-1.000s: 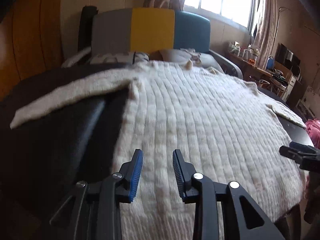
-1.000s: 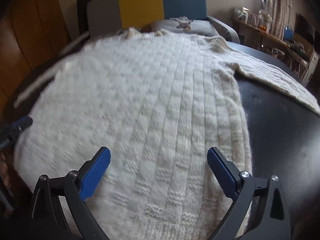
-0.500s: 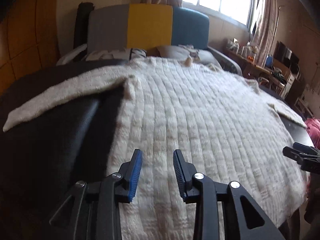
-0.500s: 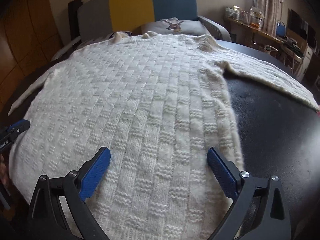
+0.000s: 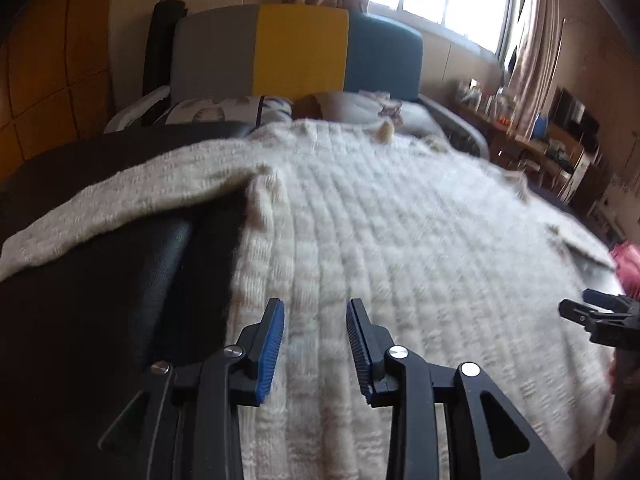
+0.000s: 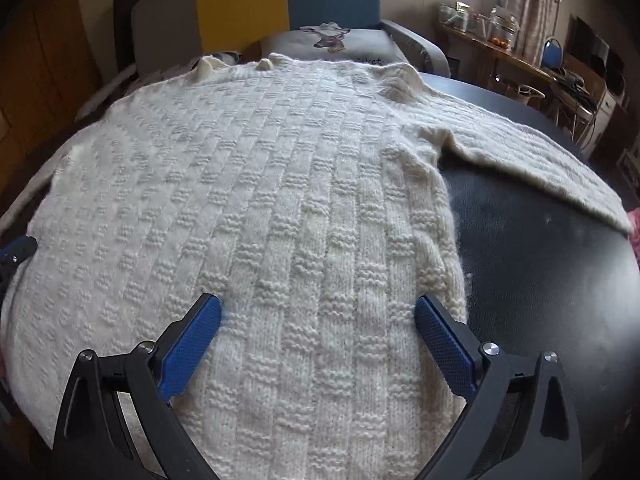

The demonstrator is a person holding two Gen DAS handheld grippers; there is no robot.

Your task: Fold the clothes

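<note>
- While no fold is yet made, the cream knit sweater (image 6: 280, 200) lies flat on the black desk (image 6: 560, 280), sleeves spread.
- Left gripper (image 5: 316, 344) and right gripper (image 6: 318, 336) hover above its hem, jaws parted, empty.

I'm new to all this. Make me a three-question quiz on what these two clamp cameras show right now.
1. True or false: the white knit sweater lies spread flat with both sleeves out to the sides.
2. Which has its jaws set wider: A) the left gripper, B) the right gripper?
3. Fill in: the sweater lies on a ____ coloured table.

Key
1. True. One sleeve runs left, the other sleeve runs right.
2. B. Neither one holds any cloth.
3. Black.
</note>
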